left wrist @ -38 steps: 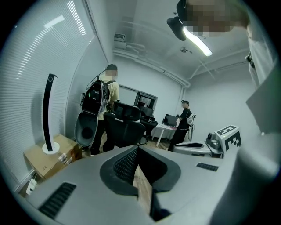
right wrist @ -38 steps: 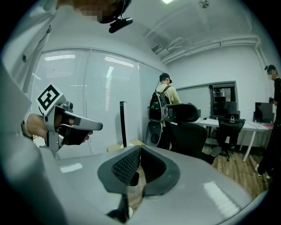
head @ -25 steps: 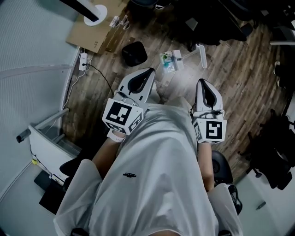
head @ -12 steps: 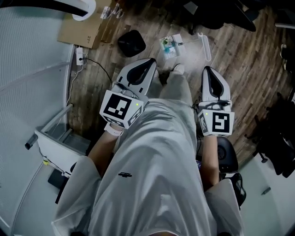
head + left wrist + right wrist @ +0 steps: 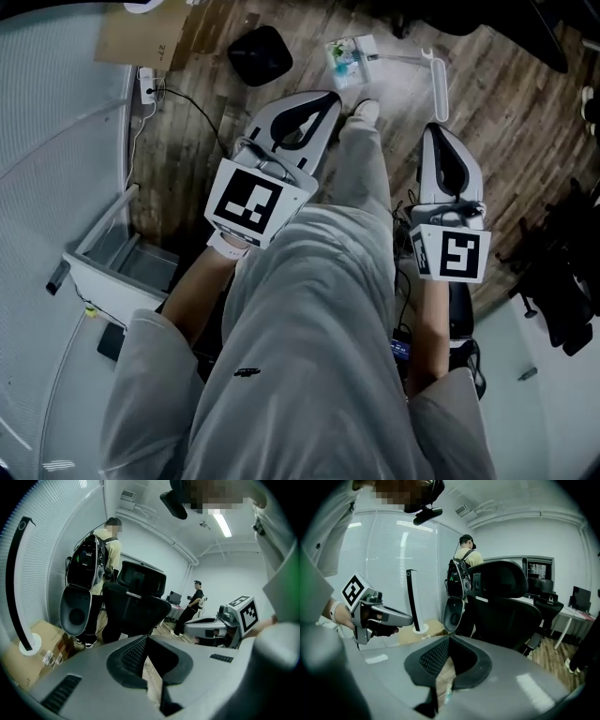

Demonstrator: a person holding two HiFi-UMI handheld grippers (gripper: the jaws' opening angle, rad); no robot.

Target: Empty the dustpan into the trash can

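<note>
Stands on a wooden floor (image 5: 506, 103) in light trousers (image 5: 319, 309), looking steeply down. Has a white metal frame (image 5: 112, 267) at near left. Holds the left gripper (image 5: 326, 99) just left of the forward leg, jaws pressed together with nothing between. Holds the right gripper (image 5: 434, 133) on the right of that leg, likewise closed tight and empty. Points both outward and somewhat down toward the floor. Sees one shoe (image 5: 366, 111) between the two gripper tips. Farther out, sees the dustpan (image 5: 349, 52) lying on the floor, beyond the left gripper's tip and a little to its right, with small pale bits in its pan and its white handle (image 5: 436, 82) reaching right to end just beyond the right gripper's tip. Sees the black trash can (image 5: 260, 54) near the dustpan's left, beyond and left of the left gripper. Touches neither with either gripper. At far left, sees a power strip (image 5: 147, 84) and a cardboard sheet (image 5: 141, 37). Faces, in both gripper views, a black office chair (image 5: 506, 602) and a standing person (image 5: 114, 552).
</note>
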